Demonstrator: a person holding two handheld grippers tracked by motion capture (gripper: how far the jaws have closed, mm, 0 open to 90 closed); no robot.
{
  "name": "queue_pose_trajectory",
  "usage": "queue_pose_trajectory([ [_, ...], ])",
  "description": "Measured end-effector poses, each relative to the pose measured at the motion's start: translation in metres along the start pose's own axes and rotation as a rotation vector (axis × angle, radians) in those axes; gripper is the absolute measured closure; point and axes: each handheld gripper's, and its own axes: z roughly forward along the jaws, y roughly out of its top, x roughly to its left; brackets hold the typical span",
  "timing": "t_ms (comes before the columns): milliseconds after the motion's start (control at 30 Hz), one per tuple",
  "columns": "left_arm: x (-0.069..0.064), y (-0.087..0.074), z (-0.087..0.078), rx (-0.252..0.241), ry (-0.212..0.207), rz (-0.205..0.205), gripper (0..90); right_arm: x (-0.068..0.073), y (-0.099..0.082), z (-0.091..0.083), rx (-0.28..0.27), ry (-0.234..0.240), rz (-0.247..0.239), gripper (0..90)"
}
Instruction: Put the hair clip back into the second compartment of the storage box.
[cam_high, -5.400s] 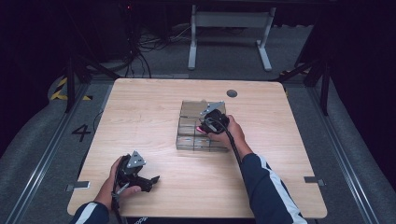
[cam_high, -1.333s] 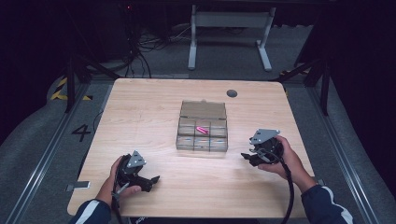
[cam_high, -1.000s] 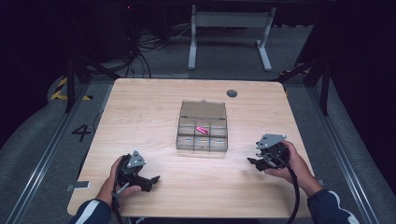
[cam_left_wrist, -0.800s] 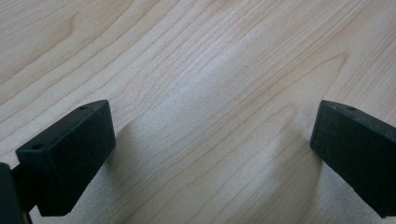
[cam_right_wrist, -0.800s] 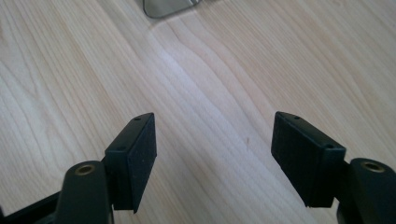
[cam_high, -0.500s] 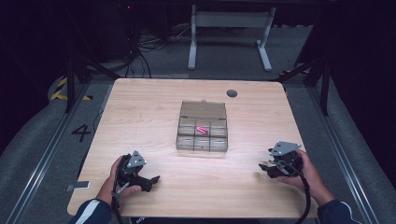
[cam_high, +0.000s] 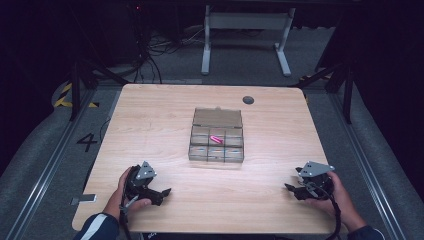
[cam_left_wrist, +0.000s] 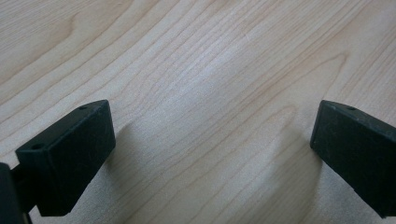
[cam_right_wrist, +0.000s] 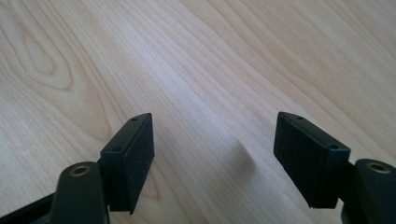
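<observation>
High view: compartment box (cam_high: 216, 140) well apart from both tongs.

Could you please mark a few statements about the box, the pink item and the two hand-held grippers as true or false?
1. The pink item lies inside the clear compartment box. True.
2. The right hand-held gripper holds the pink item. False: its jaws are open over bare table, having just been opening.
3. The left hand-held gripper is open with nothing between its jaws. True.
4. The box sits at the table's near left corner. False: it sits near the middle.
5. Both hand-held grippers are near the table's near edge. True.
</observation>
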Motion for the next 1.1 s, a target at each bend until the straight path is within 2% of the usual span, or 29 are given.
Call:
queue_pose_trajectory([
  [100,0.000,0.000,0.000,0.000,0.001,0.003,0.5,-0.001,-0.011,-0.003,-0.040,0.014,0.038,28.6],
  [300,0.000,0.000,0.000,0.000,0.002,0.003,0.5,-0.003,-0.036,-0.009,-0.120,0.057,0.164,27.0],
  [400,0.000,0.000,0.000,0.000,0.002,0.003,0.5,-0.004,-0.043,-0.011,-0.131,0.043,0.209,24.1],
  [767,0.000,0.000,0.000,0.001,-0.003,0.003,0.4,-0.003,-0.044,-0.012,-0.112,0.016,0.244,16.7],
  [1100,0.000,0.001,0.000,0.002,0.000,0.005,0.5,-0.003,-0.044,-0.012,-0.109,0.012,0.251,15.4],
])
